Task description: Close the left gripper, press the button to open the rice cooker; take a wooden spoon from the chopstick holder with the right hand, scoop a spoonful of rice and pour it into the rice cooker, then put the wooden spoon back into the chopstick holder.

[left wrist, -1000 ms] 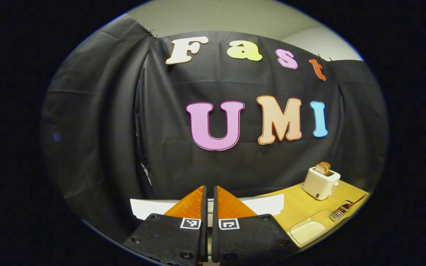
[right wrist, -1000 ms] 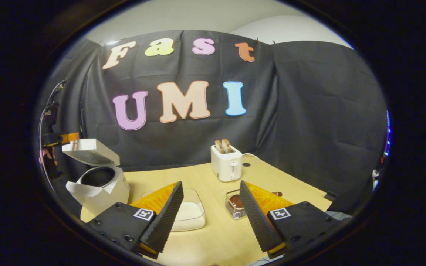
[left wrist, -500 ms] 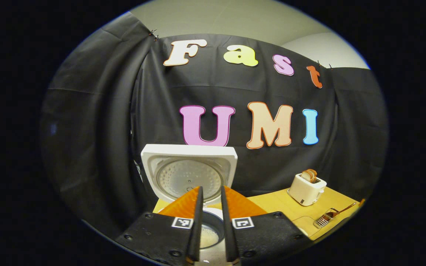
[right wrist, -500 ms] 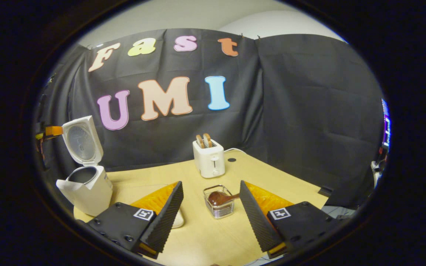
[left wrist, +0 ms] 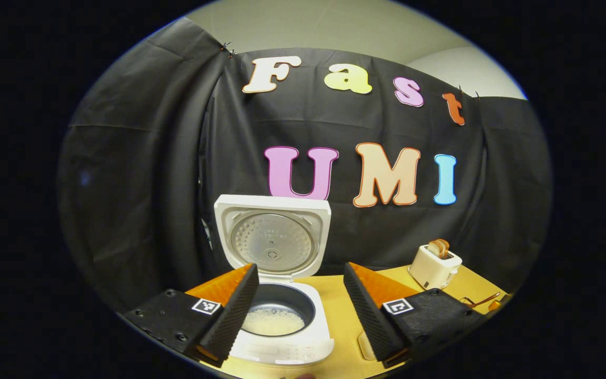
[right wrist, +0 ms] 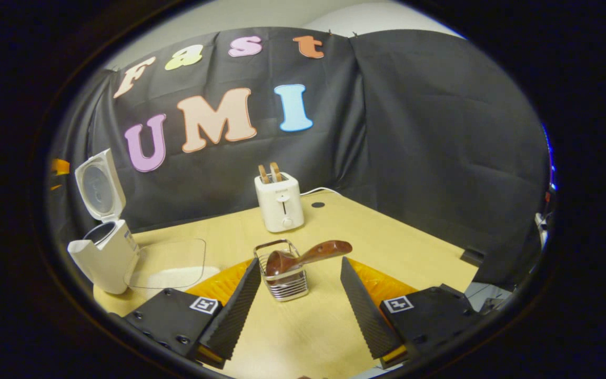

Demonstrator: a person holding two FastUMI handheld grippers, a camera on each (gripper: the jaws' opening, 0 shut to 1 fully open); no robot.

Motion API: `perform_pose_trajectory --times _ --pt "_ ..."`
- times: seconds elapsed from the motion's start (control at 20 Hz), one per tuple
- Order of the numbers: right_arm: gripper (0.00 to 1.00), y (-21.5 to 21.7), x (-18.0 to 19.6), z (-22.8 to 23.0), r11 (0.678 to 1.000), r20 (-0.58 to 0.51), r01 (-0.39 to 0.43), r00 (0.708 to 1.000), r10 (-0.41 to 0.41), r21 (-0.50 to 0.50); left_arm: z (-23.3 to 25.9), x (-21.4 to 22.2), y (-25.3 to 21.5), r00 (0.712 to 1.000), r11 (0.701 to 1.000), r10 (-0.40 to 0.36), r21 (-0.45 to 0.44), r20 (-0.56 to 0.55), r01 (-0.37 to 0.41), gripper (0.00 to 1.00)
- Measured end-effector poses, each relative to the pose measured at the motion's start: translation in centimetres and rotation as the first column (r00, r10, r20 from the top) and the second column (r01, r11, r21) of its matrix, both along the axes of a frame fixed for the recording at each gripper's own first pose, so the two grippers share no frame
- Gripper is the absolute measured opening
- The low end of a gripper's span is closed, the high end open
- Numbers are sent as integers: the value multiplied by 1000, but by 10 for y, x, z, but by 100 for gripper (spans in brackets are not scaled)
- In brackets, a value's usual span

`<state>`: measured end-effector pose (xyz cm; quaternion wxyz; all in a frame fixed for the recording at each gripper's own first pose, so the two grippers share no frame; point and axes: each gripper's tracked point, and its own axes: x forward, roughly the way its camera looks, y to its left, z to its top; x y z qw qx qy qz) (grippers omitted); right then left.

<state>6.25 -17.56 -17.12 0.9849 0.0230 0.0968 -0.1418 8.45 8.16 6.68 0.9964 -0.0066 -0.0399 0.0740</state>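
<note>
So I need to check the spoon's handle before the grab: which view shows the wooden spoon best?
The right gripper view: the wooden spoon lies across the chopstick holder, just beyond the open right gripper, handle pointing right. In the left gripper view it is only a thin sliver at the table's far right edge.

Both views sharp, no motion blur. Light even, soft, from overhead; booth fairly dim, black cloth soaks it up. Table (right wrist: 387,247) bright, w/ mild sheen, faint soft shadows under toaster (right wrist: 280,202) and holder (right wrist: 284,276). Cooker (left wrist: 276,295) lid w/ slight glare on metal. Strong fisheye bend twd edges, rim darkens.
</note>
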Motion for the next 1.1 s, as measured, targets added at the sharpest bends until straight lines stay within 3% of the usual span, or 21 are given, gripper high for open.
perform_pose_trajectory --times 0.4,0.7,1.0,1.1 --pt "95 -21 49 -34 992 11 -51 999 50 117 -3 -9 -14 997 996 76 55 -21 -75 95" --pt "95 -16 89 -30 981 100 -104 991 88 166 -1 -13 -26 994 989 103 115 -35 -99 95" --pt "32 -15 113 -19 973 129 -118 987 94 200 3 -13 -38 994 986 105 135 -30 -100 96" --pt "37 -12 121 -14 970 130 -137 985 112 200 2 -12 -39 994 987 104 124 -30 -100 96"
